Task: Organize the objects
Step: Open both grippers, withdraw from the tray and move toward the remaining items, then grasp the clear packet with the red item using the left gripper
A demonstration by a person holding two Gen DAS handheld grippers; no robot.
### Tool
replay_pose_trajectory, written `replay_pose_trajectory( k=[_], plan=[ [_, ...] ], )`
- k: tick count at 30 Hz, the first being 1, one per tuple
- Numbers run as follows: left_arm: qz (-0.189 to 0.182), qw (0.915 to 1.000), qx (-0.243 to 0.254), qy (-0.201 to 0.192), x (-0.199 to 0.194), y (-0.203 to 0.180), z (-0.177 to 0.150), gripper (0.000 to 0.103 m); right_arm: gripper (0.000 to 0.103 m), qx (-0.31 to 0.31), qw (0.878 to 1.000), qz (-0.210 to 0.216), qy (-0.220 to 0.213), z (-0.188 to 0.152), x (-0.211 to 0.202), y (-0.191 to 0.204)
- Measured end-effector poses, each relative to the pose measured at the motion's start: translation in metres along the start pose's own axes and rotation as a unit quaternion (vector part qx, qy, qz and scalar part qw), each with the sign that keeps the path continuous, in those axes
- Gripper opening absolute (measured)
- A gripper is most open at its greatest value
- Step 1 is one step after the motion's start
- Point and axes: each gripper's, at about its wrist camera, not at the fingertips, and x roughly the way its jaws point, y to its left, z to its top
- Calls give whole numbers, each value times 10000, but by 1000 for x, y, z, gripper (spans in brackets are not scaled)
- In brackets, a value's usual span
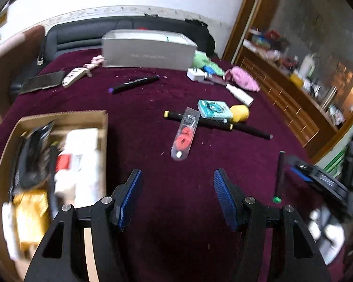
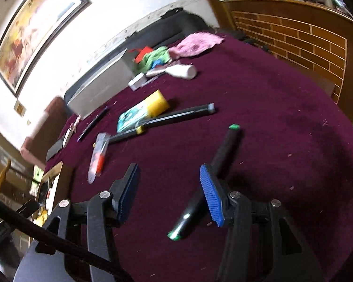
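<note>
Cardboard box at left already part-filled. Markers, packets, yellow spool left scattered on maroon surface. Left tongs apart, empty. Right tongs apart; green-capped marker leans against right pad, unclamped.

My 2 views are both wrist fisheyes, each looking forward along its own fingers and steeply down at the maroon cloth. Left view: close above the cloth, facing the grey box at 12 o'clock, cardboard tray at 9 o'clock. Right view: equally near, strongly rolled, wall painting at 10 o'clock. Shared: the central clutter, including yellow spool, and the green-capped marker.
</note>
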Motion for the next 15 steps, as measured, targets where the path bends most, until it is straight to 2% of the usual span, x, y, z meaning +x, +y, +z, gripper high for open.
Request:
replay_pose_trajectory(
  k=[3,9,15],
  plan=[
    [68,9997,146,160,33,-11,18,56,52,195,9997,113,-121,4,0,-15],
    [578,9968,435,351,94,-24,42,56,52,502,9979,387,-163,8,2,-34],
    [869,9930,669,432,124,-32,44,56,52,691,9960,570,-7,7,7,-41]
  ],
)
